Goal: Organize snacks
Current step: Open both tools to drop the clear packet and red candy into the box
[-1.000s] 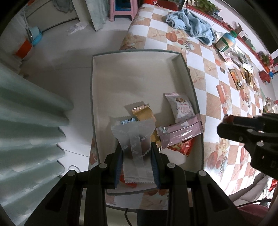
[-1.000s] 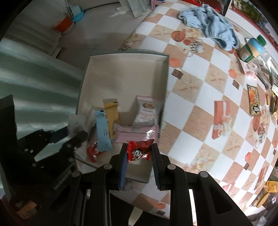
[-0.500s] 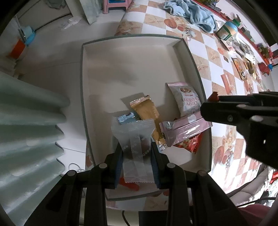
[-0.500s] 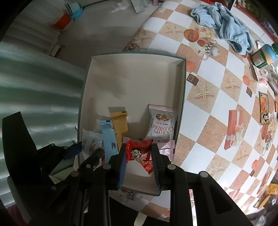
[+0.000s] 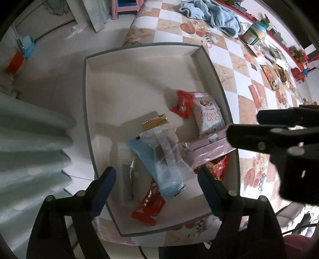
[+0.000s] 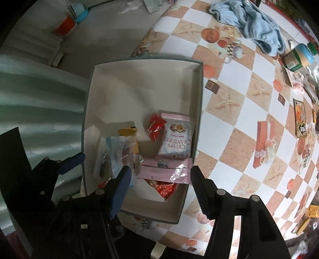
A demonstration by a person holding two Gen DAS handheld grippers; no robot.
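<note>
Partly buried (label hidden), red packet [image 5: 147, 205] lies in box [image 5: 139, 47]; both tongs [image 5: 156, 177] [image 6: 160, 177] gape empty.

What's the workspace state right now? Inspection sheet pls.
Surface: checkered tablecloth, printed with starfish and cups.
Job's things: white box holds a cranberry crisps pack, small red packet, clear wrapped snack, pink pack, red bar.
Clutter: blue towel, jar, loose snack packs at the far edge.
Grippers: left claw and right claw open, empty, over the box.
Cables: thin cable at the near edge.
Surroundings: tiled floor, orange bucket, pink stool.
</note>
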